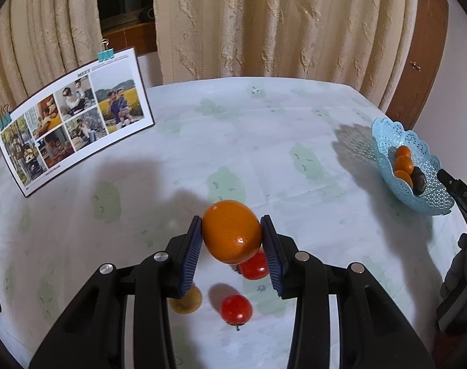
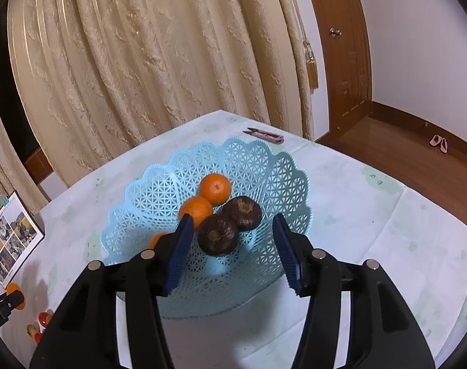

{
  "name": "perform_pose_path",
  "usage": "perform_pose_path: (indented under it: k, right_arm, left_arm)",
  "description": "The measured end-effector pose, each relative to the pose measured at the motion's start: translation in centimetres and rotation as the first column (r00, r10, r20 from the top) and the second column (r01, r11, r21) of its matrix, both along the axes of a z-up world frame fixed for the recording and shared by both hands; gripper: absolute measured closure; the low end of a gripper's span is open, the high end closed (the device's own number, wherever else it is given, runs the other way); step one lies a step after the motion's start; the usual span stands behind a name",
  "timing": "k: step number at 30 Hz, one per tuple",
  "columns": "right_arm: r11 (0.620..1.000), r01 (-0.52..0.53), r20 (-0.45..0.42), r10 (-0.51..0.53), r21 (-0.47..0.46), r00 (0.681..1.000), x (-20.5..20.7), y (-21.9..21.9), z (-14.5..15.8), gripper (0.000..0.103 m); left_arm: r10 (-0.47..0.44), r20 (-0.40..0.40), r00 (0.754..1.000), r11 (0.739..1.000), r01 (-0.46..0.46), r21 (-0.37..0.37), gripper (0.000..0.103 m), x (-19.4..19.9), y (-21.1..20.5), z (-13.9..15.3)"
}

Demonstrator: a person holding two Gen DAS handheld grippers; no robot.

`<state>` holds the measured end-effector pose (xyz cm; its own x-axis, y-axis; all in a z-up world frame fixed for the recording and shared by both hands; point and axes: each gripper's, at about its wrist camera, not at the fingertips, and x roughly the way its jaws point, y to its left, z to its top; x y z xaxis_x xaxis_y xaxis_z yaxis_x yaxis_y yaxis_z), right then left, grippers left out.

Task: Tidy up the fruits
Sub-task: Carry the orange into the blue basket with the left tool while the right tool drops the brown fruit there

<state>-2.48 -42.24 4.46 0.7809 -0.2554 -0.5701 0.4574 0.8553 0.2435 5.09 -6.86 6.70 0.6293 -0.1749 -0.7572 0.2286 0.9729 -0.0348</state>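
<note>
My left gripper (image 1: 231, 236) is shut on an orange (image 1: 231, 235) and holds it above the table. Below it lie two red tomatoes (image 1: 236, 308) (image 1: 255, 266) and a tan fruit (image 1: 185, 301), partly hidden by the left finger. A light blue lace basket (image 2: 233, 166) holds three oranges (image 2: 215, 188) and two dark brown fruits (image 2: 217, 237). It also shows at the right in the left wrist view (image 1: 418, 190). My right gripper (image 2: 232, 247) is open and empty just above the basket's near side.
A photo calendar (image 1: 76, 117) with teal clips stands at the table's back left. Pink snips (image 2: 265, 135) lie behind the basket near the table's far edge. Cream curtains hang behind the table. A wooden door and floor are at the right.
</note>
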Motion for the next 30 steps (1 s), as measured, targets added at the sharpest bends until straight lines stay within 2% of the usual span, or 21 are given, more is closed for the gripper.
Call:
perform_pose_path:
  k: [16, 30]
  right_arm:
    - [0.998, 0.066, 0.070, -0.067, 0.013, 0.995, -1.5, -1.2, 0.0, 0.048]
    - [0.995, 0.103, 0.119, -0.103, 0.008, 0.988, -2.5, -1.3, 0.4, 0.048]
  left_arm:
    - [-0.115, 0.031, 0.993, 0.993, 0.113, 0.039, 0.064, -0.2, -6.5, 0.9]
    - [-0.312, 0.073, 0.947, 0.950, 0.310, 0.040, 0.064, -0.1, -16.9, 1.5]
